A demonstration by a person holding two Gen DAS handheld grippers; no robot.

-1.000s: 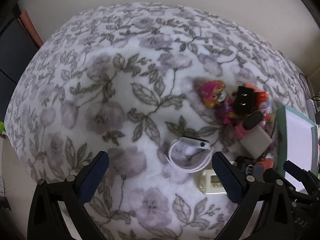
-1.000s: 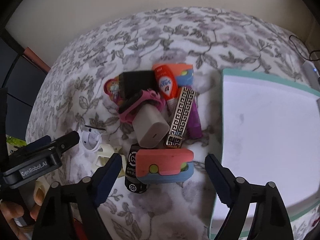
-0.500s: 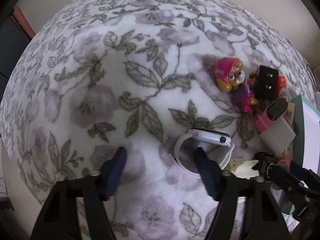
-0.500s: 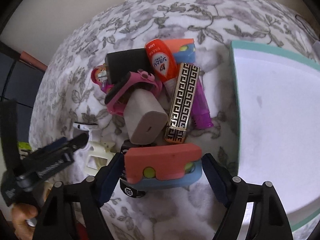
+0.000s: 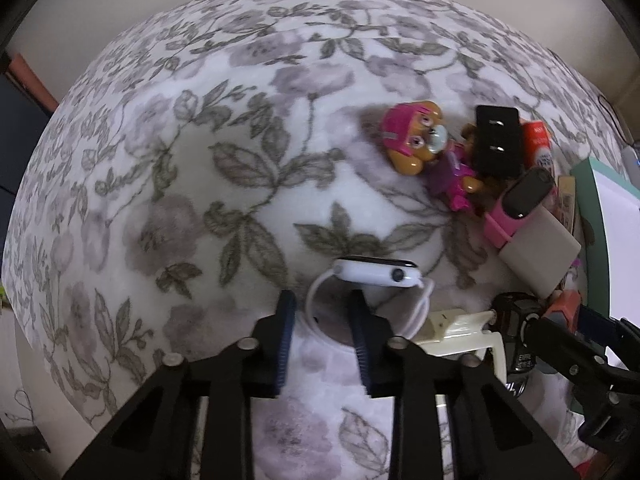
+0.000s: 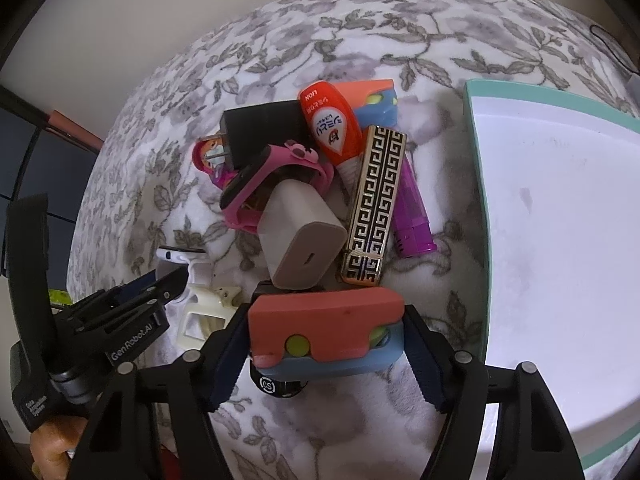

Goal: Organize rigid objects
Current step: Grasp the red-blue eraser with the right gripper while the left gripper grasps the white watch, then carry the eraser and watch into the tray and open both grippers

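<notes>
Down on the floral blanket [image 5: 248, 184], the left gripper [image 5: 322, 308] is closing its jaws around the band of the white smartwatch [image 5: 376, 274], which is sitting on edge beside the heap of small things. Meanwhile the right gripper [image 6: 326, 330] is closing on the red and blue block [image 6: 324, 328] at the near end of that heap, its pads flanking the block's two ends, with the white tray [image 6: 560, 240] lying just to the right.
</notes>
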